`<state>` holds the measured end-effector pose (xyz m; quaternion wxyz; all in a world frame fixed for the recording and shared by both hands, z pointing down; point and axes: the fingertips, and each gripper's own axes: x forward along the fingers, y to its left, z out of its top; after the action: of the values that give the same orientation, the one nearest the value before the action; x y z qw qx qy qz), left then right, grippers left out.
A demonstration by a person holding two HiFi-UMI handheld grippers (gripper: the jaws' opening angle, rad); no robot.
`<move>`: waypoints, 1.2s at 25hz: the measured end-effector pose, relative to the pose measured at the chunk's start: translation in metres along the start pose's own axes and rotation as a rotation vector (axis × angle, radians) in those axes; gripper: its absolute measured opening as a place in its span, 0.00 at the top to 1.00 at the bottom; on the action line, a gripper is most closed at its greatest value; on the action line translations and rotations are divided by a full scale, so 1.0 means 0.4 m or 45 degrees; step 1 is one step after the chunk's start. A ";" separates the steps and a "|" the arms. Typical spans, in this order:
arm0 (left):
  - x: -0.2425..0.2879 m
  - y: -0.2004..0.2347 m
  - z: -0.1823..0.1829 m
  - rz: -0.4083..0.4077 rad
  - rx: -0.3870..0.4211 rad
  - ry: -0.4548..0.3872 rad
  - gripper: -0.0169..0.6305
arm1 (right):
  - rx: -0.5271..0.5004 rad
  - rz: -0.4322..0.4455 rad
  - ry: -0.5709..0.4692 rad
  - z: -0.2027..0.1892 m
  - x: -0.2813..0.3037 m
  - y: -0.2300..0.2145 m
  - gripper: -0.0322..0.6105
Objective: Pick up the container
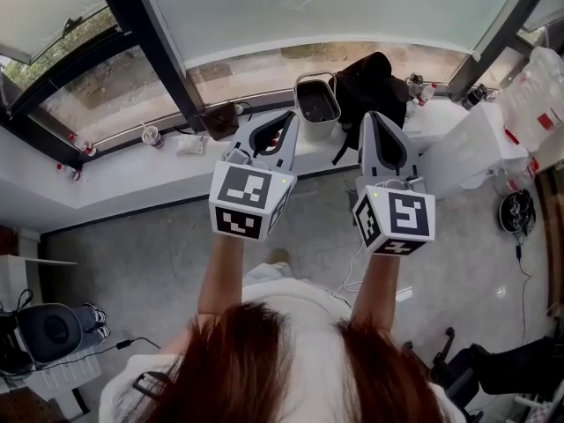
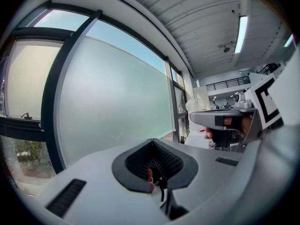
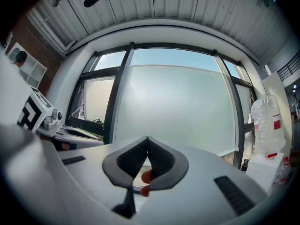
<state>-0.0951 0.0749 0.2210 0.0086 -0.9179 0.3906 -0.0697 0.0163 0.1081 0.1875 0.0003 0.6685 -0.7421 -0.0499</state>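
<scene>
Both your grippers held side by side, pointed at far window. Left gripper (image 1: 289,115): jaws closed tip to tip, nothing between. Right gripper (image 1: 374,117): jaws likewise together, nothing held. Container (image 1: 319,129), grey open-topped bin with handle, stands on white sill (image 1: 132,170) at far side. In head view it sits between your two gripper tips, touching neither. Black bag (image 1: 374,82) just right of container. Both gripper views face frosted window pane (image 3: 178,102).

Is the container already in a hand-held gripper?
No, the container stands on the windowsill, apart from the left hand-held gripper and right hand-held gripper.
</scene>
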 end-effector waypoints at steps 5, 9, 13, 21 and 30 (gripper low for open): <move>0.012 0.045 -0.006 -0.022 0.004 0.006 0.95 | -0.016 -0.019 0.008 -0.001 0.040 0.027 0.91; 0.016 0.081 -0.005 -0.028 -0.001 0.001 0.95 | -0.041 -0.030 0.020 0.010 0.062 0.048 0.91; 0.026 0.096 -0.009 -0.033 -0.005 0.003 0.95 | -0.078 -0.050 0.036 0.009 0.073 0.051 0.91; 0.062 0.127 -0.031 -0.028 -0.027 0.022 0.95 | -0.125 -0.071 0.069 -0.023 0.109 0.042 0.91; 0.147 0.163 -0.044 -0.010 -0.018 0.042 0.95 | -0.153 -0.081 0.075 -0.054 0.193 -0.001 0.91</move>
<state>-0.1040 -0.0120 0.2409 -0.0045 -0.9182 0.3875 -0.0820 0.0100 0.0298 0.2038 0.0607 0.6918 -0.7157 -0.0745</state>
